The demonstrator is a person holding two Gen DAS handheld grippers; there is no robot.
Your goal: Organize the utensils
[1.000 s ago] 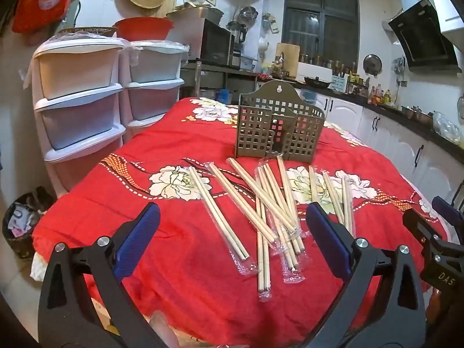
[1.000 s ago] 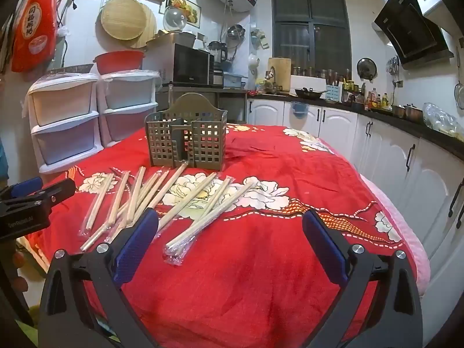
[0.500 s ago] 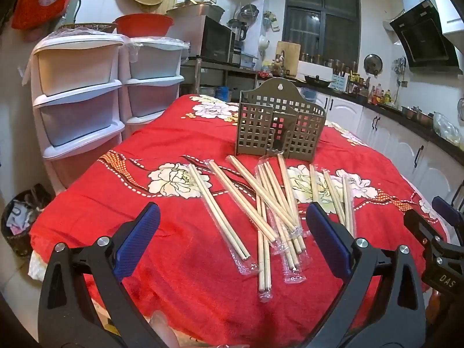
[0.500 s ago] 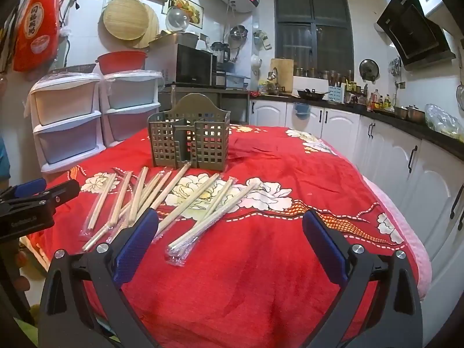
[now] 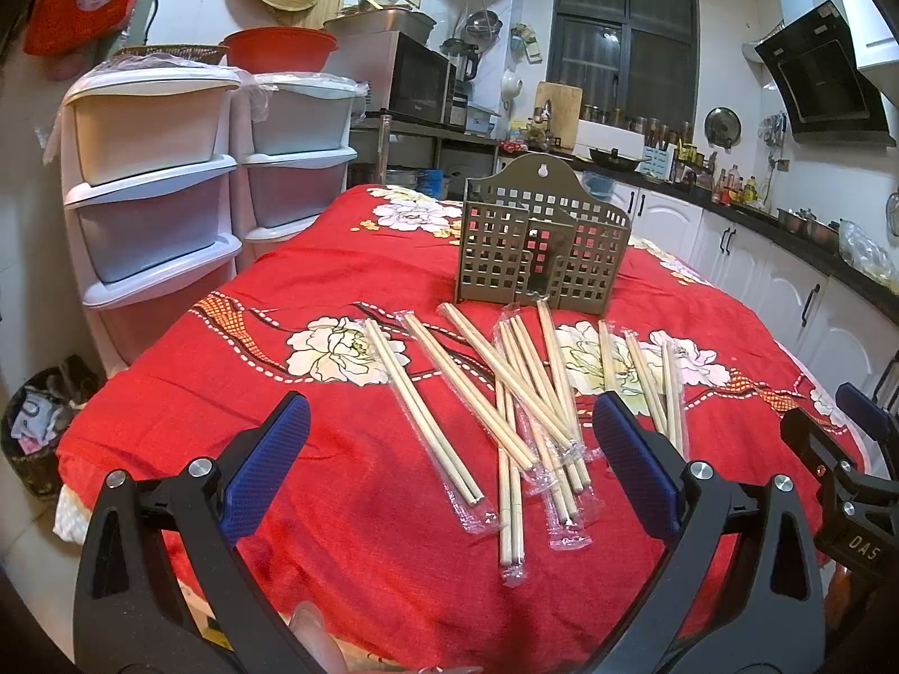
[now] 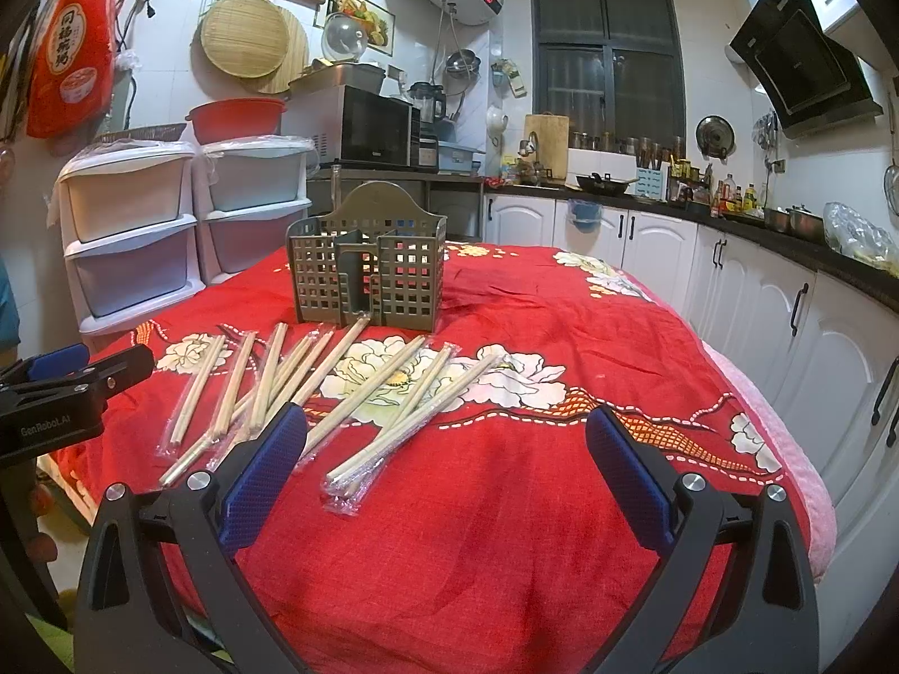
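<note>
Several pairs of wooden chopsticks in clear plastic sleeves lie fanned out on the red floral tablecloth. Behind them stands a brown perforated utensil holder, upright, with nothing visible in its compartments. From the right wrist view the same chopsticks lie left of centre, before the holder. My left gripper hovers open over the near table edge, nothing between its blue pads. My right gripper is open too, above bare cloth to the right of the chopsticks.
White plastic drawer units stand left of the table. A kitchen counter with white cabinets runs along the right. A bin sits on the floor at lower left. The other gripper shows at each view's edge.
Both views have shifted slightly; the holder and chopsticks sit a little lower in frame. Nothing on the table has moved, and both grippers stay open.
</note>
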